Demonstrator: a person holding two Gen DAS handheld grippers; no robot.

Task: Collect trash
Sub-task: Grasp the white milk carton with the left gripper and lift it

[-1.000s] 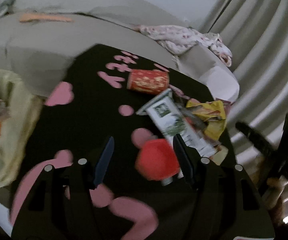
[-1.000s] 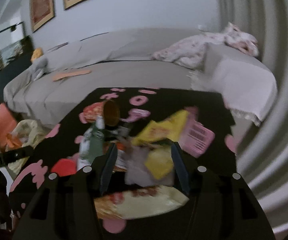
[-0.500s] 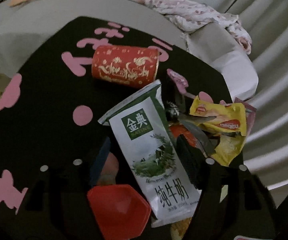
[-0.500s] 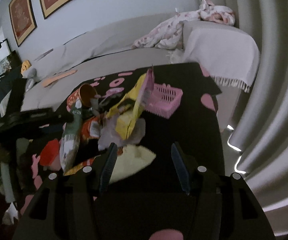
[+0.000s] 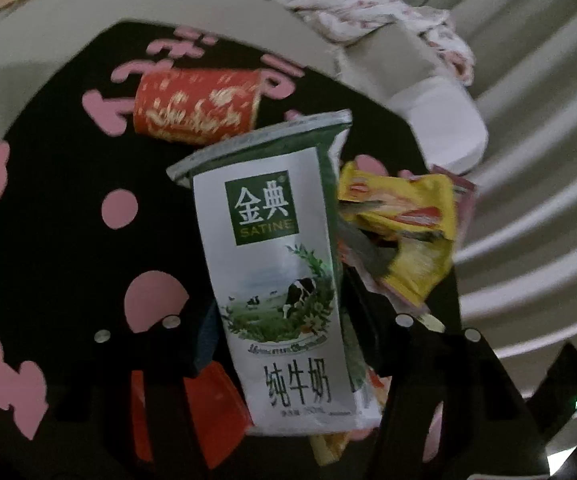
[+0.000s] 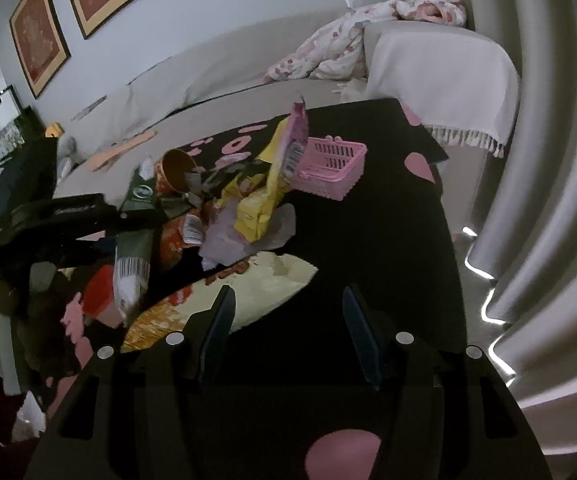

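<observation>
A white and green milk carton lies between the fingers of my left gripper, one finger on each side; contact is unclear. It also shows in the right wrist view with the left gripper around it. A red paper cup lies on its side behind it. Yellow wrappers lie to its right. A red flat piece lies under the left finger. My right gripper is open and empty above the black table, beside a pale snack bag.
A pink basket stands on the black, pink-patterned table behind the trash pile. A grey sofa with a flowered blanket runs behind the table. Pleated curtains hang at the right.
My left gripper has moved forward over the table until the milk carton sits between its fingers. My right gripper has drawn back and right, away from the wrapper pile.
</observation>
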